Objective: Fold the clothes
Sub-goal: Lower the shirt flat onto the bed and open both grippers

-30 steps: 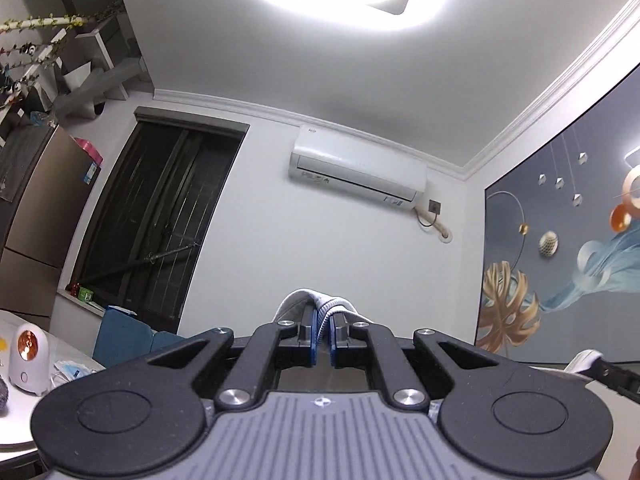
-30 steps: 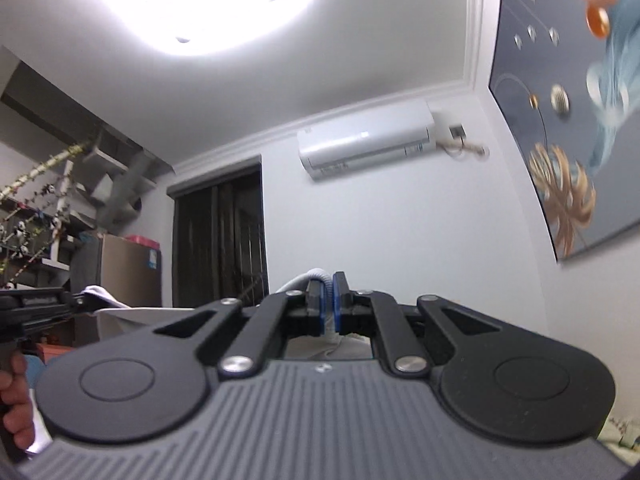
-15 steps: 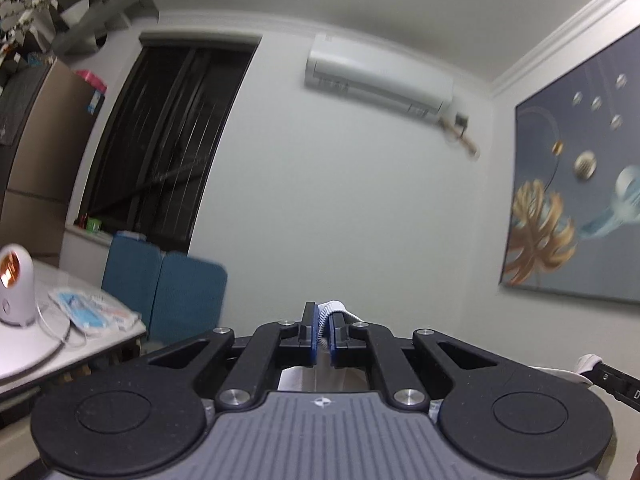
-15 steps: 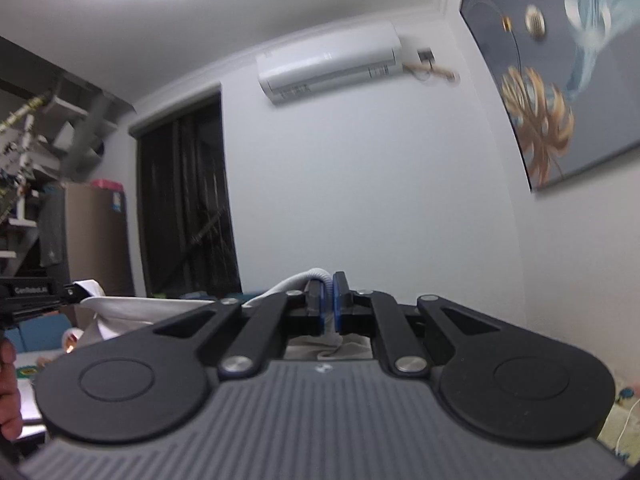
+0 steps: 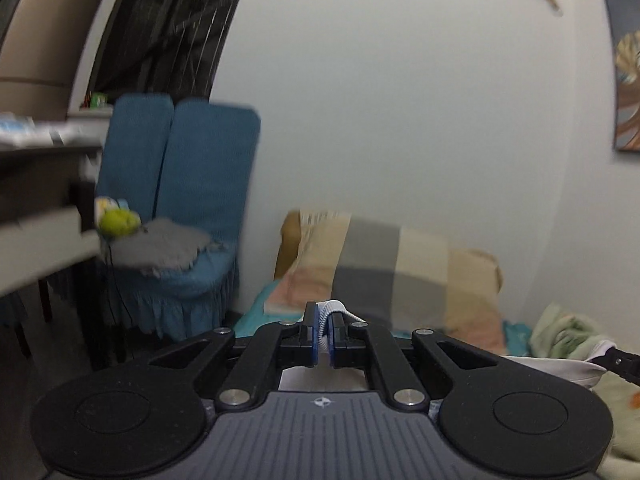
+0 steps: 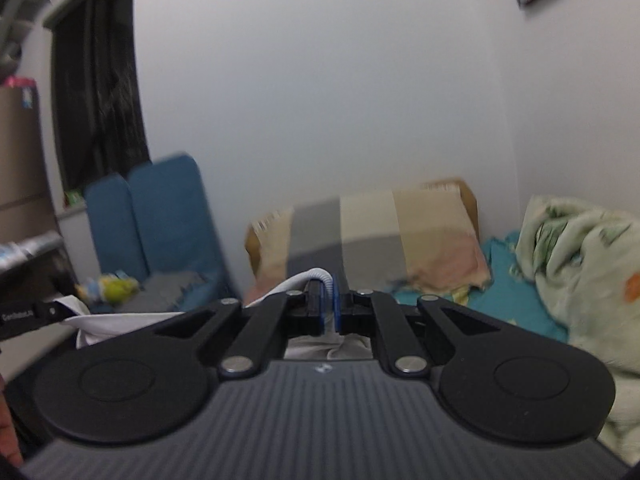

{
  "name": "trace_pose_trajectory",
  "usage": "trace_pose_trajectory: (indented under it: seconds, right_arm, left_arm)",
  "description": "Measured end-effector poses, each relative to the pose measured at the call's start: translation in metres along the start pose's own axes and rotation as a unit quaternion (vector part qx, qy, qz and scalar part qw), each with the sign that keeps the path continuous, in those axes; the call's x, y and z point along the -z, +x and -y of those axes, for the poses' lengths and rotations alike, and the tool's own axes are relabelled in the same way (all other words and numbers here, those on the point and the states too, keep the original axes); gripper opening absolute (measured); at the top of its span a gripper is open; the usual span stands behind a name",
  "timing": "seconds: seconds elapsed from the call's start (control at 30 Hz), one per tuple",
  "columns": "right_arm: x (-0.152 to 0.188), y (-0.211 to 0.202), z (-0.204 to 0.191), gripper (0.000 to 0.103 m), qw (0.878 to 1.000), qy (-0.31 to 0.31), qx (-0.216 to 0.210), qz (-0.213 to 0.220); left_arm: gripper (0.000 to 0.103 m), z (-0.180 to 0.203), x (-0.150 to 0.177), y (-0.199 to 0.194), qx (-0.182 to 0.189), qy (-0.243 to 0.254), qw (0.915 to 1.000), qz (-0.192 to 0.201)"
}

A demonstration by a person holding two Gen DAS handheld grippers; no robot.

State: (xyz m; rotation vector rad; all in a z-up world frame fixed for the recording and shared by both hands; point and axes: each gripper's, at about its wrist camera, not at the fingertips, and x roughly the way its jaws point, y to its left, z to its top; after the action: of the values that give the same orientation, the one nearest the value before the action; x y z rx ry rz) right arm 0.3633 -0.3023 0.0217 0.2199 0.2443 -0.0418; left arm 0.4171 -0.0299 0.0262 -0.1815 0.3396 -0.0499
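- A white garment (image 6: 120, 322) hangs stretched between two grippers, above a bed.
- The left gripper (image 5: 323, 334) has its jaws clamped on a ribbed white edge.
- The right gripper (image 6: 330, 307) pinches the other ribbed edge the same way.
- Behind: a checked blanket (image 6: 384, 236), a blue chair (image 5: 188, 184), a pale green quilt (image 6: 580, 264).

The left gripper (image 5: 323, 322) points slightly below level, its jaws closed tight on a white cloth (image 5: 334, 306) edge. The right gripper (image 6: 329, 306) is tilted much the same, its jaws likewise pinched on the cloth. The two grippers sit side by side, well apart, each tip visible at the edge of the other's view.
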Motion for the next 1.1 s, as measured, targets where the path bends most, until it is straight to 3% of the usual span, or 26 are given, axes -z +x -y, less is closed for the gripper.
trace_pose_trajectory:
  seconds: [0.13,0.23,0.37,0.47,0.5,0.53,0.6,0.67,0.7,0.8,0.97,1.1]
  right_arm:
    - [0.070,0.112,0.026,0.007,0.997,-0.006,0.024,-0.074]
    - [0.108,0.171,0.040,0.007,0.992,-0.002,0.036,-0.124]
    - [0.136,0.206,0.056,0.009,0.982,0.021,0.031,-0.186]
    - [0.142,0.213,0.059,0.024,0.979,0.025,0.021,-0.204]
    - [0.141,0.213,0.061,0.036,0.978,0.027,0.021,-0.207]
    - [0.140,0.212,0.062,0.048,0.977,0.029,0.022,-0.211]
    - [0.135,0.208,0.065,0.065,0.977,0.039,0.023,-0.210]
    - [0.128,0.201,0.067,0.073,0.977,0.045,0.018,-0.207]
    - [0.124,0.197,0.067,0.078,0.977,0.048,0.014,-0.208]
    - [0.112,0.182,0.065,0.078,0.974,0.056,0.011,-0.219]
    - [0.098,0.153,0.062,0.081,0.959,0.082,0.014,-0.271]
    - [0.083,0.112,0.059,0.081,0.963,0.095,0.025,-0.250]
  left_arm:
    - [0.005,-0.013,0.072,0.123,-0.009,-0.015,0.9970,-0.075]
    - [0.005,-0.024,0.114,0.189,-0.018,-0.021,0.9920,-0.123]
    - [0.007,-0.033,0.145,0.243,-0.018,-0.001,0.9850,-0.172]
    - [0.016,-0.038,0.153,0.253,-0.007,0.002,0.9806,-0.196]
    - [0.022,-0.040,0.153,0.253,0.002,0.003,0.9796,-0.201]
    - [0.041,-0.042,0.147,0.245,0.014,0.000,0.9790,-0.203]
    - [0.066,-0.048,0.130,0.222,0.042,-0.012,0.9782,-0.203]
    - [0.079,-0.045,0.113,0.194,0.070,-0.005,0.9775,-0.199]
    - [0.082,-0.044,0.106,0.184,0.078,0.011,0.9781,-0.193]
    - [0.086,-0.052,0.092,0.148,0.076,0.026,0.9824,-0.169]
    - [0.087,-0.088,0.079,0.072,0.064,-0.018,0.9853,-0.158]
    - [0.087,-0.126,0.080,0.000,0.041,-0.051,0.9835,-0.169]
